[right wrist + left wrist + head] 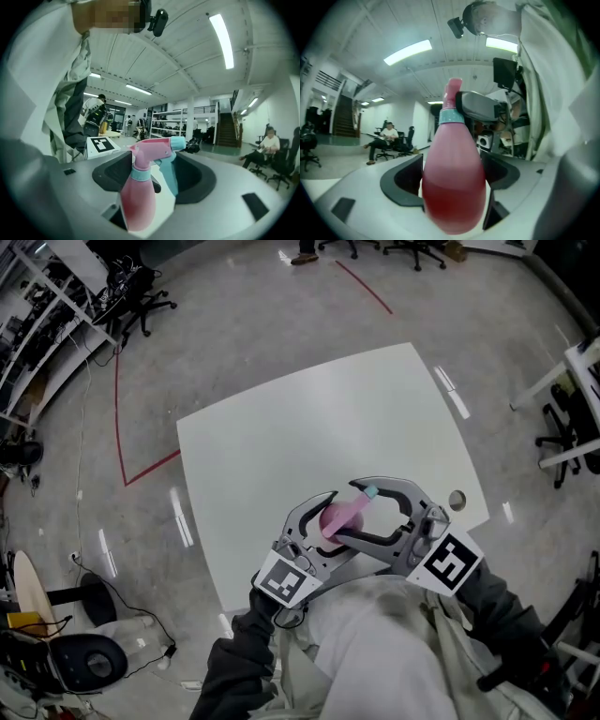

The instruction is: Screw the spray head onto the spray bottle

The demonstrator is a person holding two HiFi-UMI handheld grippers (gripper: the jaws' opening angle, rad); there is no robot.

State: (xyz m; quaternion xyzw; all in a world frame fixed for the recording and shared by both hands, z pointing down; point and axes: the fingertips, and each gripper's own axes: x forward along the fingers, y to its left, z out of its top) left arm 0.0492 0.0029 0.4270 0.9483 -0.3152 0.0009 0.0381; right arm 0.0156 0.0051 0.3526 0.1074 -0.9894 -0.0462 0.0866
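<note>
The white tabletop (309,418) lies below. The work hangs in the air over its near edge, close to the person's chest. The pink bottle (337,514) is pinched by its body in the left gripper (453,174). The right gripper (155,180) has its jaws spread around the spray head (154,147), which already sits on the neck; no pad clearly presses it. To finish well, I would hold the body still, close squarely on the head, turn about the bottle's long axis, and stop once the teal collar (451,116) binds. The jacket (375,643) crowds the near side, so free room lies forward over the tabletop.
</note>
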